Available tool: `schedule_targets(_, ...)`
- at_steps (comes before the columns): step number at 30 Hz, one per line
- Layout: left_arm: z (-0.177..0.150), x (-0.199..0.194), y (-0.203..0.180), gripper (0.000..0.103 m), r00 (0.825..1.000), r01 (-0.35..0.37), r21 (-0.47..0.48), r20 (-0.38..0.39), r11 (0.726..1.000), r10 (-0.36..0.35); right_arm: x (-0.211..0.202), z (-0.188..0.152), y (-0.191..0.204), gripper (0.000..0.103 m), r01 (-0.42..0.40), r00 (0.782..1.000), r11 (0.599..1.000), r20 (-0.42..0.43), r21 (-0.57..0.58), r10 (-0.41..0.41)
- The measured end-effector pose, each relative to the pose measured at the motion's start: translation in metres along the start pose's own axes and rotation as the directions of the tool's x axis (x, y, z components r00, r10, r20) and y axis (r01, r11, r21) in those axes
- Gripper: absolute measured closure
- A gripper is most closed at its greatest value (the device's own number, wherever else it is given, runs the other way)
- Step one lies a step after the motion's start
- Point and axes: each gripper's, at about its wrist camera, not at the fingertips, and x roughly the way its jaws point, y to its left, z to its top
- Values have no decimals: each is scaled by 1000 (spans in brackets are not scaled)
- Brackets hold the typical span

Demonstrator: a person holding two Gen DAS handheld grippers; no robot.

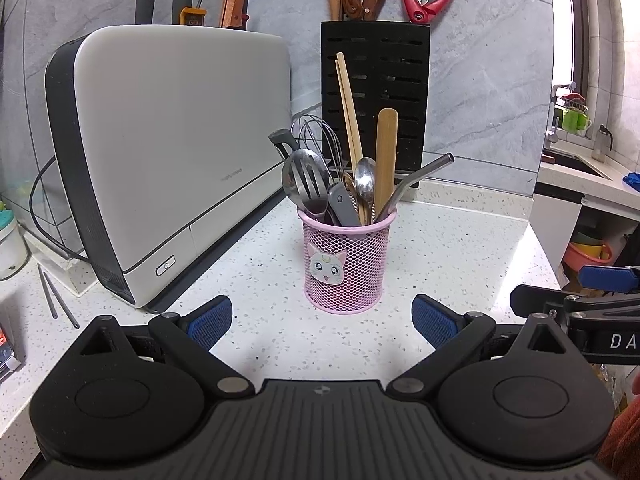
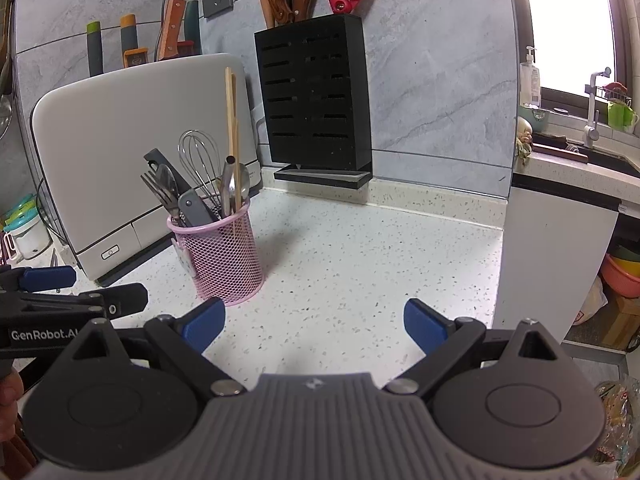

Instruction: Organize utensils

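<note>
While a white appliance [image 1: 168, 152] and black knife block [image 1: 376, 100] stand behind it, the pink mesh cup [image 1: 346, 268] sits mid-counter [image 1: 440, 248]. It holds fork [image 1: 306, 182], spoon [image 1: 365, 182], whisk [image 2: 199, 160], chopsticks [image 1: 349, 108] and metal straw [image 1: 420, 178]. Left tongs [image 1: 322, 320] and right tongs [image 2: 314, 326] are spread, empty.

Daylight pours through the window [image 2: 568, 24], blown out white; the countertop [image 2: 360, 260] gleams, shadows stay soft, focus holds sharp, fisheye bends and darkens the edges.
</note>
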Motion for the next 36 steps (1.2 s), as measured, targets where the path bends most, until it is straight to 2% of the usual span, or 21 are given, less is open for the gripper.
schedule_targets(36,1,-2,0,0,1000,-3,13,24,1000,3,2,-4,0,9,-14,1000,1000,-23,20,14)
